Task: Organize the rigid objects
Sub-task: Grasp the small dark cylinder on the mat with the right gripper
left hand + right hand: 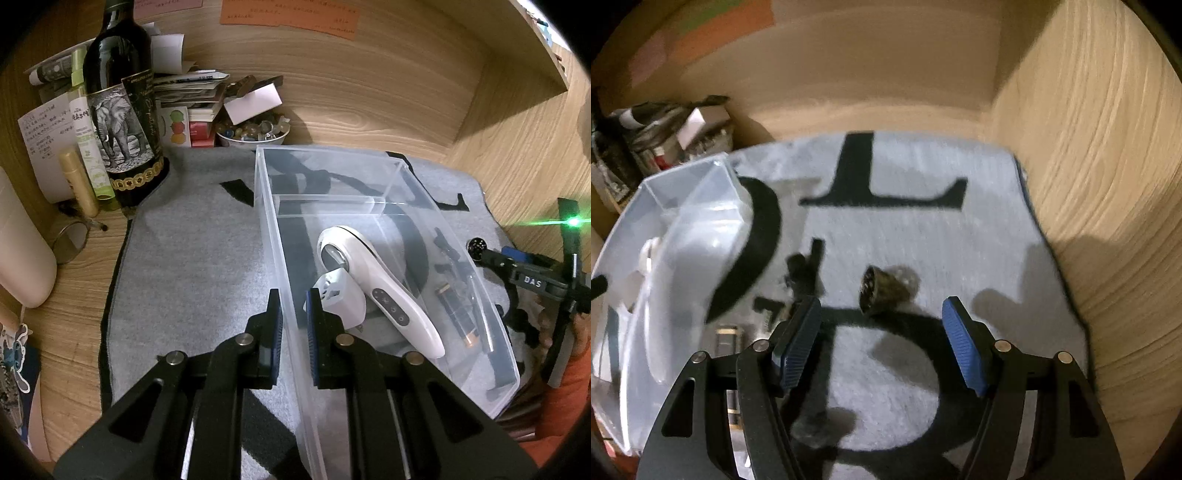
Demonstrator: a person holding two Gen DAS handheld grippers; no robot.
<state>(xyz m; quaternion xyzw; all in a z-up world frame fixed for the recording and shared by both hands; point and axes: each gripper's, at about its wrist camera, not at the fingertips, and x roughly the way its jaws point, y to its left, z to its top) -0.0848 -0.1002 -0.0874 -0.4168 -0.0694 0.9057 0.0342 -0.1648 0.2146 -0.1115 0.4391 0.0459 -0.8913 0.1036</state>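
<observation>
Left claw (293, 317): blue ribbed pads clamped on the near long wall of the clear rectangular plastic bin (275, 236); one pad outside the wall, the other inside it.

Bin sits on a grey felt mat with large black letters (192, 258), spread over the wood-grain worktop (74, 332); a clear divider crosses the bin toward its far end. Inside, near compartment: white handheld device with a round head and a dark button panel on the handle (373, 288), lying diagonally, head at 11 o'clock and handle tip at 5 o'clock; a small white blocky adapter (340, 295) touching its underside, just beside the inner pad; at 3 o'clock of the handle, a dark slim stick with a copper-coloured end (458, 314) along the far wall.

Right claw (882, 339): pads well apart, nothing between them; no earlier reference for motion. Frame is blurred. Ahead of it at 12 o'clock, a small dark stubby cylinder with a dotted round face (882, 291) lies on its side on the mat, outside the bin; its make I cannot tell. At 10 o'clock, small black pieces seen through the bin wall, too smeared to identify.

Worktop at 10 o'clock of the bin: dark glass wine bottle with an elephant label (122, 110); a white bowl of coloured stones (253, 131) at 12 o'clock.
</observation>
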